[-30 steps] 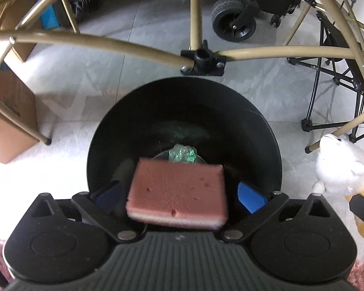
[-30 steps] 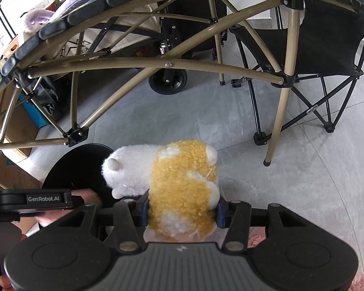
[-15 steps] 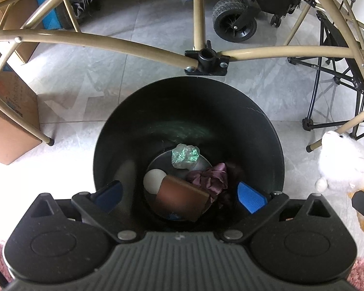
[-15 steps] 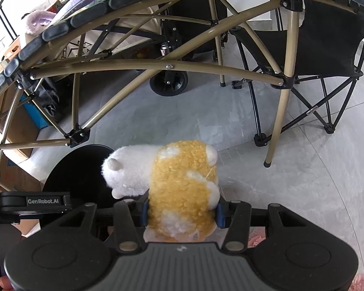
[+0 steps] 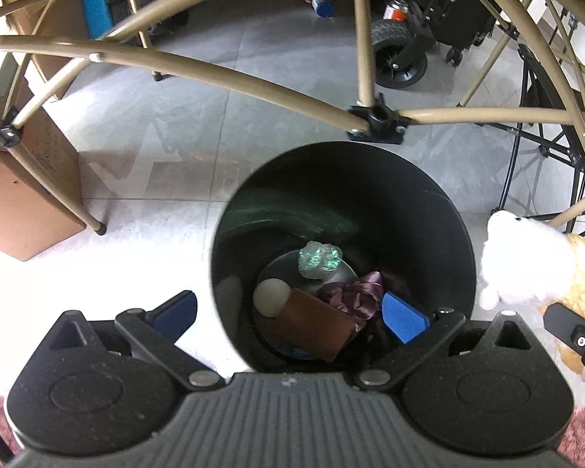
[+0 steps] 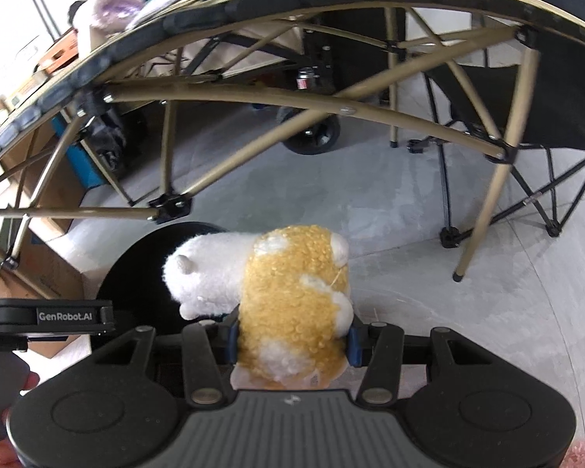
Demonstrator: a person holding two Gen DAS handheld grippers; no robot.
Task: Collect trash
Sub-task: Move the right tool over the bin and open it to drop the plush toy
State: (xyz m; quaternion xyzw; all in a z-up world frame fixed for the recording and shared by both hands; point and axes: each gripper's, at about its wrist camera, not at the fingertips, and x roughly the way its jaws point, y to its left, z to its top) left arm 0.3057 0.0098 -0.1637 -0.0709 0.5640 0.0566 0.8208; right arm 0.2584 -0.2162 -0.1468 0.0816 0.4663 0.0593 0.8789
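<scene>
Folding table frame [image 5: 253, 85], tan tubes with black joints, arches ahead of both grippers; grey tile floor [image 5: 167, 132] beneath.

Black round trash bin [image 5: 440, 210] stands on the floor ahead of and below the left gripper [image 5: 288, 314]. The right blue pad sits over the bin's mouth, the left pad outside its rim, over the tile. Jaws spread wide, nothing between them.

Cardboard box [image 5: 23, 202] on the floor, well left of the left jaws.

Plush toy [image 6: 292, 304], yellow curly body with white head, is clamped between the right gripper [image 6: 292, 341] pads, which press into its flanks. The head points left of the jaws, toward the bin; in the left wrist view it sits just right of the bin's rim.

In the bin's bottom: brown-looking sponge [image 5: 316, 327] tilted against the near wall; purple satin scrunchie [image 5: 353, 294] touching its right edge; crumpled green-tinted wrapper [image 5: 318, 259] at the far side; pale round ball [image 5: 271, 296] left of the sponge.
</scene>
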